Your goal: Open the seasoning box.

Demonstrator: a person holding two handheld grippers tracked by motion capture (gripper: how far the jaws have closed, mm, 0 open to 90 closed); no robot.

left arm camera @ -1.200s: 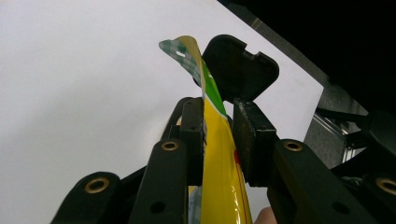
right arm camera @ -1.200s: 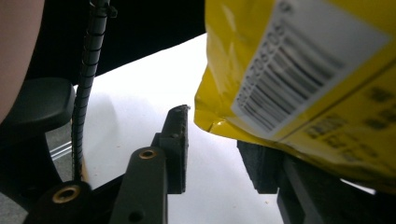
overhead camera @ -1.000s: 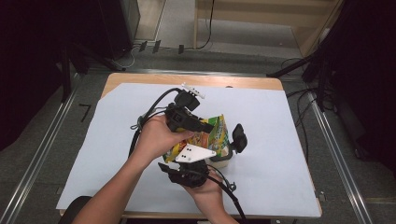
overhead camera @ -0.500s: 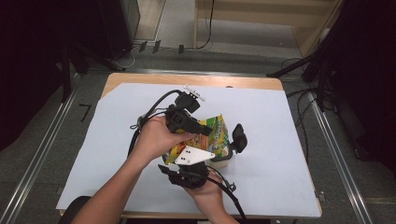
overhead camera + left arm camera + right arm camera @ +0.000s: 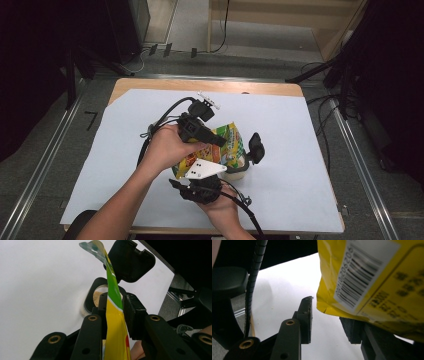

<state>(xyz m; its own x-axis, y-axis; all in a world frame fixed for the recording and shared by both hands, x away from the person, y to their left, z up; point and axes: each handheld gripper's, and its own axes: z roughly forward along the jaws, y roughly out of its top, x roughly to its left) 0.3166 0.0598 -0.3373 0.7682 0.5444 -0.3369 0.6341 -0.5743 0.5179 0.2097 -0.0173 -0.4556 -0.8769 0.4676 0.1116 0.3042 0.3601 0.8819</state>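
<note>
my left tongs (image 5: pixel 113 308) are clenched on the yellow-green snack pouch (image 5: pixel 113 322), held edge-on, long axis running up the frame; its torn mouth hangs just above the open jar (image 5: pixel 96 296) of beige granules, hinged black lid (image 5: pixel 131 260) flipped back behind. my right tongs (image 5: pixel 325 317) are released, jaws apart, with the pouch's barcoded bottom corner (image 5: pixel 362 277) just above them. in the high view the pouch (image 5: pixel 227 142) sits mid-frame on the white-covered counter (image 5: pixel 310 150), grey floor beyond.
</note>
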